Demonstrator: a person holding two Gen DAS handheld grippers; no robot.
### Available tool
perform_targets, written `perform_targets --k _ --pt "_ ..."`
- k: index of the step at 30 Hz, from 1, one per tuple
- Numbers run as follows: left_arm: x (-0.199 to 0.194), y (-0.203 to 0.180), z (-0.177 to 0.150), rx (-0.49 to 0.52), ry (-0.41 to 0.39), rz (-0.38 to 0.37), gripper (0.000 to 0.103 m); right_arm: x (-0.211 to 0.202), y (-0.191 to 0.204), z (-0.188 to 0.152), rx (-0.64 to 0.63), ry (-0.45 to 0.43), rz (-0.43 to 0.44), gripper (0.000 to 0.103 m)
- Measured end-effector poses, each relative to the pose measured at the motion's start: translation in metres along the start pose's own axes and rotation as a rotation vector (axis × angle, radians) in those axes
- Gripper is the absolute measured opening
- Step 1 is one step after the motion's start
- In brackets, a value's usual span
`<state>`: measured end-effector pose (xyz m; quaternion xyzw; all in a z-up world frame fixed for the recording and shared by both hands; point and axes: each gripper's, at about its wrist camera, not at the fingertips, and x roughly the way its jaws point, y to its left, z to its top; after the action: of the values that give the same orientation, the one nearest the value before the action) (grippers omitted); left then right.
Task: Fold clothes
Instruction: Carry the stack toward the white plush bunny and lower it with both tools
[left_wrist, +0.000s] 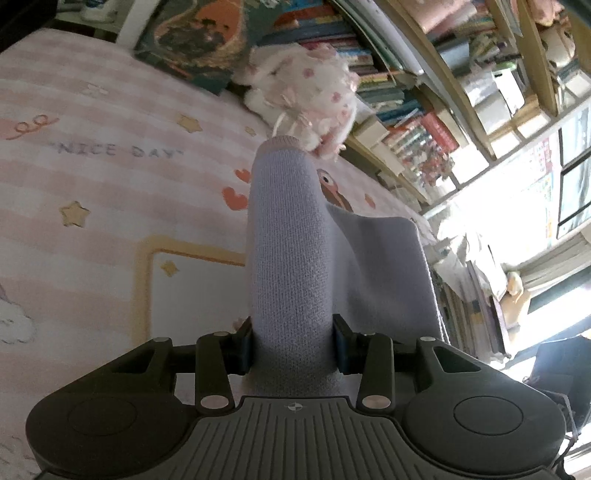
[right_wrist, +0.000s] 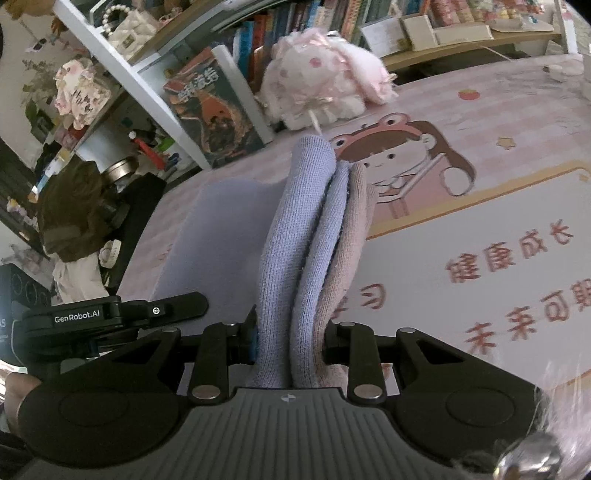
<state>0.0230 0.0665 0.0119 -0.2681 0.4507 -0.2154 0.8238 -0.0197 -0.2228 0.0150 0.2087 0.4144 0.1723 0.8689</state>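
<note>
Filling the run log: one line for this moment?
left gripper: shut on sweater | right gripper: shut on sweater | over bed

Garment (left_wrist: 291, 258) bunched between fingers of left gripper (left_wrist: 293, 347) and of right gripper (right_wrist: 290, 343), raised above bedsheet (left_wrist: 110, 184). Plush toy (right_wrist: 317, 81) on sheet behind it; bookshelf (left_wrist: 406, 92) behind toy.

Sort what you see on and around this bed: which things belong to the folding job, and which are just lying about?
In the job:
- lavender knit garment, bunched in both grippers
- left gripper
- right gripper
- pink striped bedsheet, the folding surface

Lying about:
- pink plush toy
- leaning picture book
- shelved books
</note>
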Motion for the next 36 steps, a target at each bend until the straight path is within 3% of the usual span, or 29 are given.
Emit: perform_targets --k 9,19,30,36 --pt "-0.009 0.030 0.039 -0.021 -0.062 0.004 0.039 0.038 0.032 0.030 -0.065 0.002 0.035 0.026" --pt "0.026 0.064 0.103 -0.049 -0.091 0.029 0.039 0.104 0.038 0.093 -0.105 0.015 0.057 0.026" --pt "0.088 0.091 0.159 -0.066 -0.068 0.089 0.039 0.184 0.016 0.145 -0.118 0.058 0.046 0.026" --pt "0.106 0.105 0.178 -0.151 -0.082 0.077 0.040 0.208 -0.004 0.166 -0.038 0.060 0.061 0.027"
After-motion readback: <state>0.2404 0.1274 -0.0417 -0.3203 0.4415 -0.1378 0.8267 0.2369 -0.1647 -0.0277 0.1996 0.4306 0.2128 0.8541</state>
